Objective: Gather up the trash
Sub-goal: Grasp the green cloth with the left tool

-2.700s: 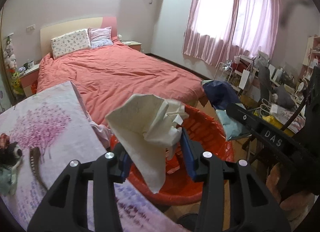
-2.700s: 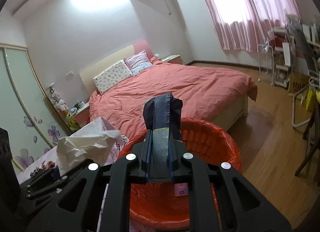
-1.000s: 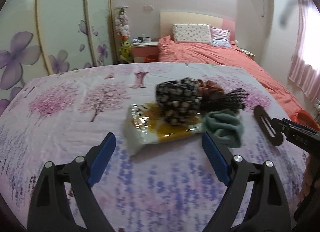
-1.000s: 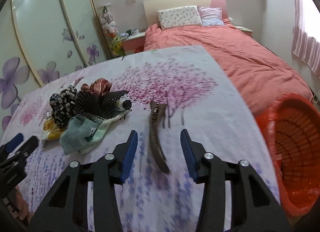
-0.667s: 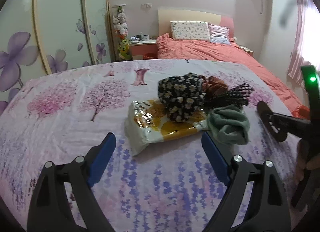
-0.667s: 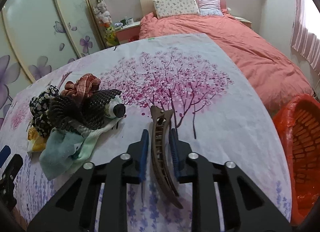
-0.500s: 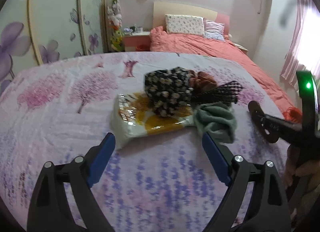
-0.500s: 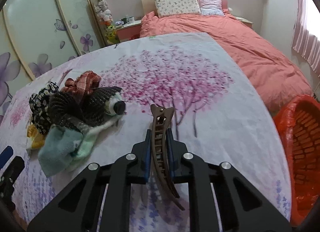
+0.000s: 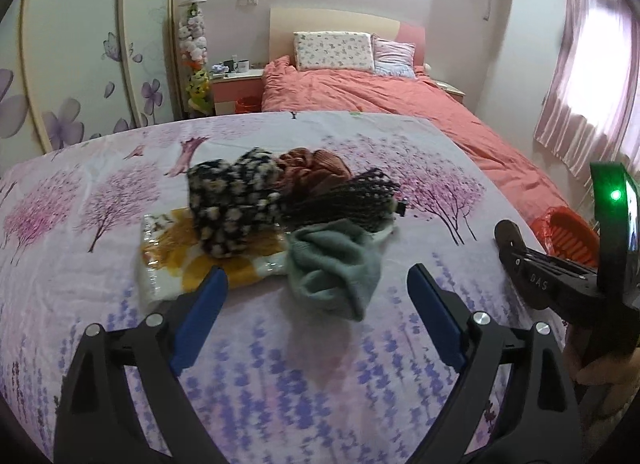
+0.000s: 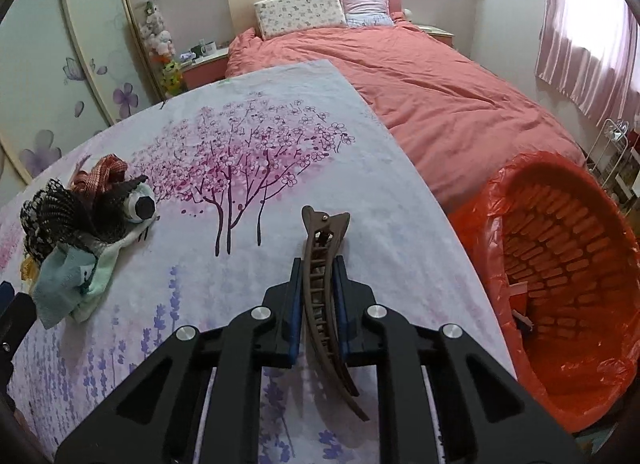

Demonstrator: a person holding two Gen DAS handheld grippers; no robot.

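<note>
Right tool [image 10: 317,276] clamps hair clip [image 10: 324,284] lengthwise, hinge forward.

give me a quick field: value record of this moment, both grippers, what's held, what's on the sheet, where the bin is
left gripper: open, holding nothing, aimed at the pile
right gripper: shut on the brown hair clip
pile on sheet: green cloth, black floral fabric, rust scrunchie, dark mesh piece, yellow wrapper
surface: blossom-print sheet
bin: orange-lined basket, right of the sheet, some scraps inside
</note>
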